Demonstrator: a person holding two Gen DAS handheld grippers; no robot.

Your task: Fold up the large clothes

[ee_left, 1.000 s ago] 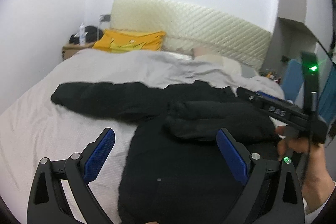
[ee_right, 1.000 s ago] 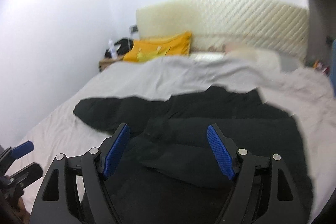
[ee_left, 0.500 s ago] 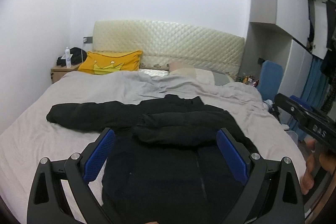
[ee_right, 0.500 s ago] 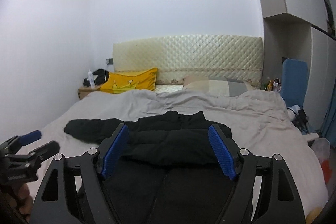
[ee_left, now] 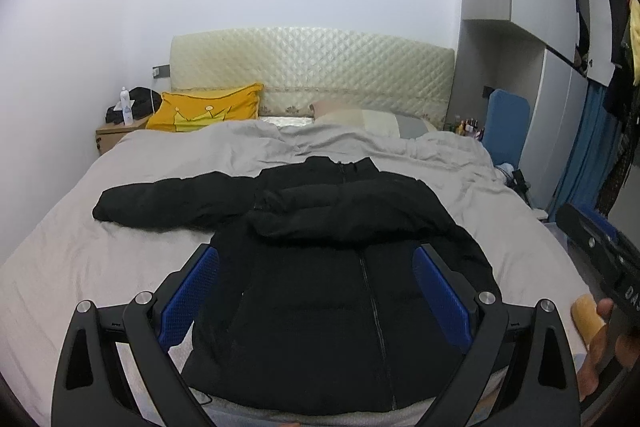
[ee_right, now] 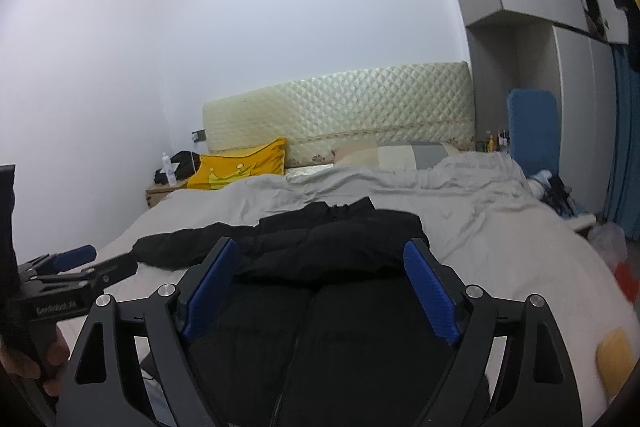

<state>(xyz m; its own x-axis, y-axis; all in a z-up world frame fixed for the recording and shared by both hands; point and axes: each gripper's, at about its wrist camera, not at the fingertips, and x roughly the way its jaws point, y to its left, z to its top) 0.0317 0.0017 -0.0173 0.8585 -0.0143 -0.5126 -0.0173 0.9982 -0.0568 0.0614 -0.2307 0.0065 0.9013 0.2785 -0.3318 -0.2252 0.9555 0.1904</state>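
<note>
A black puffer jacket [ee_left: 332,291] lies zip-up on the grey bed [ee_left: 120,251]. Its right sleeve is folded across the chest; its left sleeve [ee_left: 168,203] stretches out to the left. My left gripper [ee_left: 316,259] is open and empty, held above the jacket's lower half. My right gripper [ee_right: 320,255] is open and empty, also held above the jacket [ee_right: 336,339]. The right gripper's body shows at the right edge of the left wrist view [ee_left: 600,255]. The left gripper shows at the left edge of the right wrist view [ee_right: 76,267].
A yellow crown pillow [ee_left: 204,111] and a pale pillow [ee_left: 356,117] lie by the quilted headboard [ee_left: 312,71]. A nightstand [ee_left: 116,135] with a bottle stands at the back left. A blue chair [ee_left: 506,123], wardrobe and hanging clothes are on the right.
Both grippers have pulled back and risen away from the jacket, so the whole bed now shows. Both stay open and empty. The jacket has not moved.
</note>
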